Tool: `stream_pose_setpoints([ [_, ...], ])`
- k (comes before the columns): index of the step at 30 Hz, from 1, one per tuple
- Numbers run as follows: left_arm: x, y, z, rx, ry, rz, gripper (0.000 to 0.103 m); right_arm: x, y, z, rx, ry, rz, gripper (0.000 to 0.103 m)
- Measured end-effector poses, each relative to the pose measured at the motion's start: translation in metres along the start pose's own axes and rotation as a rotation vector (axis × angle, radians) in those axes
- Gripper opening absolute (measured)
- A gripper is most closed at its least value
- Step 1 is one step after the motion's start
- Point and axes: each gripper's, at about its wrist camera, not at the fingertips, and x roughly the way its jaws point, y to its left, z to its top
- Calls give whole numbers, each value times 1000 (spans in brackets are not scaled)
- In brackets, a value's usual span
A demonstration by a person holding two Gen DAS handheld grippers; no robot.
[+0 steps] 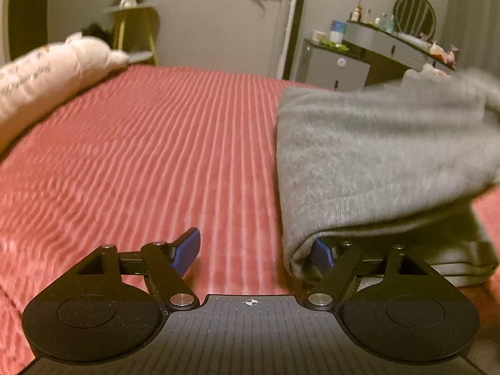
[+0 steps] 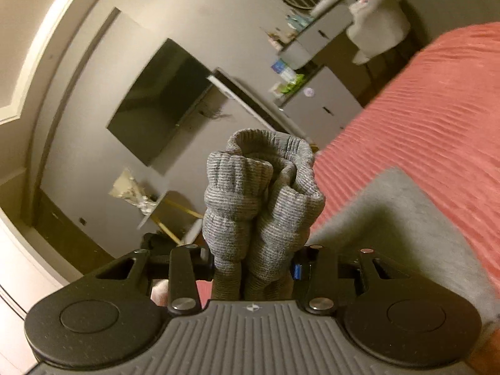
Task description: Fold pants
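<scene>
On the bed (image 1: 156,143) | pants (image 1: 375,156) lie right of left gripper (image 1: 256,250), jaws wide, one finger under fold | right gripper (image 2: 253,262) pinches bunched cuffs (image 2: 262,193) aloft, nearer the free end

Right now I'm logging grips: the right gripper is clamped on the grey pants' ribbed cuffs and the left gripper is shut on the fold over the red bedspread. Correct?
Not quite. The left gripper is open, its jaws wide apart; the pants only drape over one finger, as the left wrist view shows. The right gripper is clamped on the ribbed cuffs, over the red bedspread.
</scene>
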Motion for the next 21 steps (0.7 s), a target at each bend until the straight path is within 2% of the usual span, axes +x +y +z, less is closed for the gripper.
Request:
stream_pose_setpoints([
  [1, -4, 3, 2, -16, 16, -13, 80, 1, -12, -4, 7, 17, -44, 43],
  [2, -9, 5, 4, -23, 23, -14, 80, 3, -25, -7, 11, 44, -119, 51],
  [3, -13, 7, 8, -26, 38, -7, 80, 4, -40, -10, 16, 85, -220, 65],
  [4, -20, 9, 9, -32, 60, -4, 80, 2, -54, -11, 24, 114, -323, 69],
  [5, -28, 12, 10, -48, 45, 8, 79, -3, -66, -11, 25, 125, -374, 67],
  [6, -36, 14, 11, -61, 17, 34, 80, -14, -75, -10, 59, 102, -311, 67],
  [7, -42, 14, 15, -56, -16, 59, 81, -25, -79, -6, 91, 64, -290, 69],
  [8, -43, 12, 18, -42, -35, 73, 81, -30, -74, -1, 65, 33, -329, 76],
  [9, -41, 7, 25, -14, -53, 77, 81, -32, -63, 3, -14, 9, -372, 78],
  [10, -37, -1, 32, 24, -70, 66, 81, -31, -49, 6, -100, -17, -374, 78],
  [12, -21, -19, 45, 83, -80, 40, 83, -24, -15, 7, -260, -45, -301, 78],
  [14, 5, -40, 59, 118, -32, -3, 83, -5, 20, -1, -429, -34, -216, 78],
  [16, 36, -55, 64, 108, 49, -45, 84, 24, 45, -15, -597, 2, -161, 69],
  [18, 67, -65, 57, 139, 167, 16, 86, 61, 55, -24, -688, 120, -166, 24],
  [19, 81, -68, 49, 163, 203, 55, 89, 80, 53, -29, -707, 188, -200, 21],
  [20, 86, -68, 44, 172, 192, 71, 97, 102, 43, -32, -712, 264, -276, 21],
  [21, 88, -66, 40, 179, 165, 82, 101, 118, 30, -32, -703, 298, -333, 12],
])
